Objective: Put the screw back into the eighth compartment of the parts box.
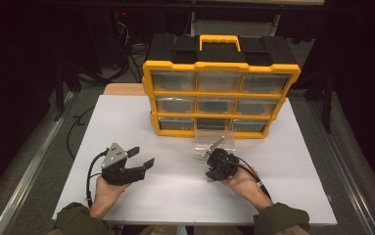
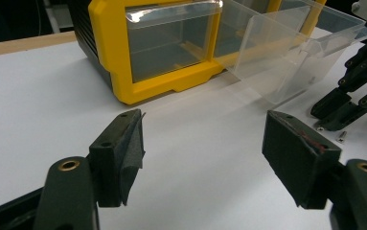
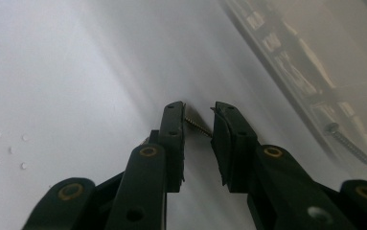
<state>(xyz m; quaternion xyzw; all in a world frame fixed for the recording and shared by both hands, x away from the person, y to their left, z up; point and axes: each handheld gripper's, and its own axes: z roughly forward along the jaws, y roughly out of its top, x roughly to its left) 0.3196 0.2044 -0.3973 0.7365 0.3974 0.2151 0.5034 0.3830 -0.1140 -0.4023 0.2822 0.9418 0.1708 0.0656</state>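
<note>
My right gripper (image 3: pixel 198 122) is down on the white table (image 1: pixel 175 191), just in front of the clear drawer (image 1: pixel 215 142) pulled out of the yellow organizer (image 1: pixel 219 93), jaws narrowed around a small screw (image 3: pixel 198 127) that bridges the tips. My left gripper (image 2: pixel 202 143) hangs wide apart, holding nothing, off to the side.

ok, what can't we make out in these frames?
- Whether the right gripper pads press the screw: right gripper view, too fine to tell.
- Screw in the high view: too small, behind the gripper.
- Organizer drawer contents: high view, dim plastic fronts.
- Second screw: blurred through the drawer wall.
</note>
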